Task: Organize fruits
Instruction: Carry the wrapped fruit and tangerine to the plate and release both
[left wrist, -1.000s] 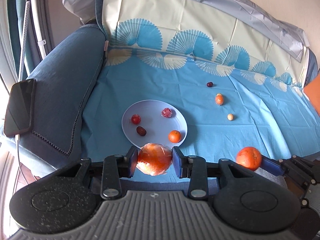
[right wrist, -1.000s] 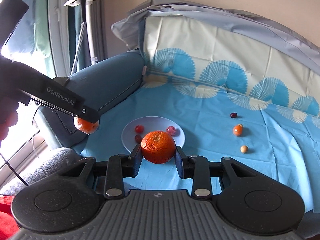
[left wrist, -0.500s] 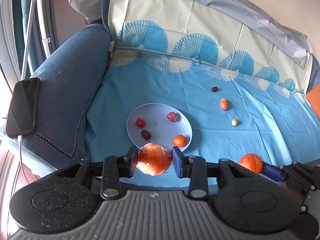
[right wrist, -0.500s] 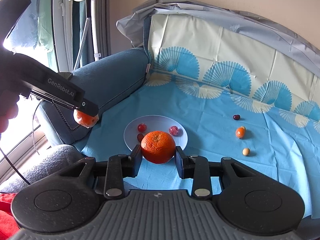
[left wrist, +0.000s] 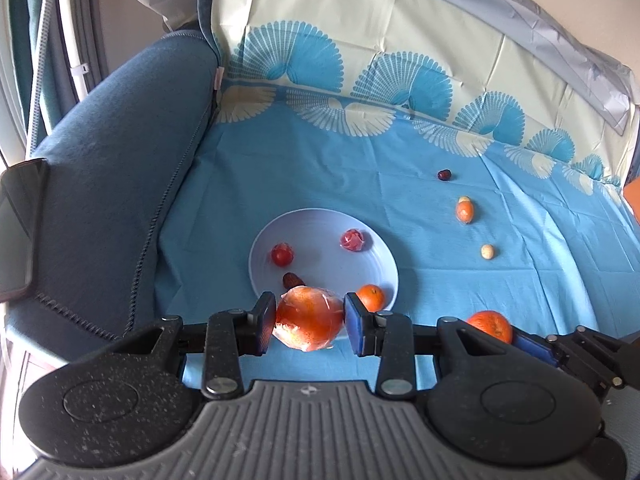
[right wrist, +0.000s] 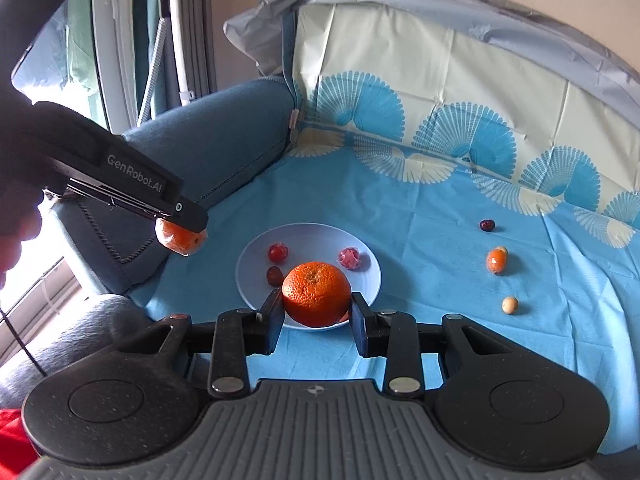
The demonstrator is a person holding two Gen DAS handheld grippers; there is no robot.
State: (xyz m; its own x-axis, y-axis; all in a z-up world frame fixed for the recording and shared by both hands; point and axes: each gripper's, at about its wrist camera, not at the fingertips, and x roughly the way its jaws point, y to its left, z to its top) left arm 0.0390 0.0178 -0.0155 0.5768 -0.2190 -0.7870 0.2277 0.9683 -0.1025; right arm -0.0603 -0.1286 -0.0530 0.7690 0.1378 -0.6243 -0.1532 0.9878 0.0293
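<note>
The left gripper [left wrist: 310, 322] is clenched on a plastic-wrapped orange [left wrist: 309, 317], which hangs just short of the near rim of the pale plate [left wrist: 320, 222]. The right gripper [right wrist: 317, 322] is clenched on a bare orange [right wrist: 317, 294], held over the plate's near edge as that camera sees it.

The likeliest trouble is a roll-off: the plate is shallow, and a round fruit let go near the rim could run onto the blue cloth [left wrist: 320, 168]. The wrap may also slip against the pads, or cling to them on release. Two grippers closing on one plate could knock each other.

Ahead of the left gripper the plate already carries a red fruit [left wrist: 282, 254], a dark one [left wrist: 292, 280], a wrapped pink one [left wrist: 352, 240] and a small orange [left wrist: 371, 297]; its middle is free. To that gripper's left the sofa arm [left wrist: 120, 160] hems things in. To the right of both grippers the cloth lies open, with four small fruits well apart from the plate.
</note>
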